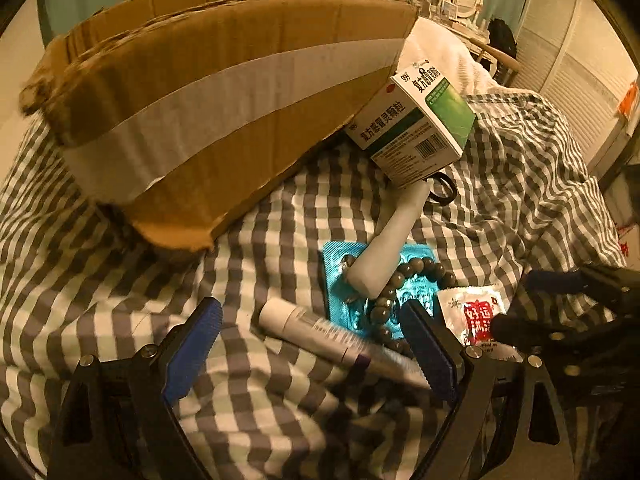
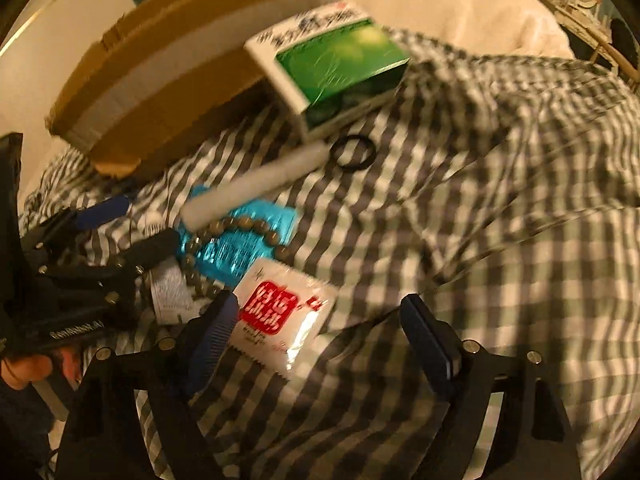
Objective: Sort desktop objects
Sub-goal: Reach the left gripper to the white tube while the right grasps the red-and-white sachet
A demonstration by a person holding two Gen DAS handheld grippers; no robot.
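A: Light?
B: Dim, warm yellow throughout; glare on the glossy white-and-red foil sachet [image 2: 280, 316].
A: Sharpness?
B: Right wrist view motion-blurred; left sharper. Fisheye bends the taped brown cardboard box [image 1: 224, 92]; corners vignette black.

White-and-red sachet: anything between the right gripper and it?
Nothing visible. The sachet lies flat on the checked cloth, top uncovered, between the right gripper's open jaws and near the left pad. The bead bracelet and blue blister pack lie just beyond it.
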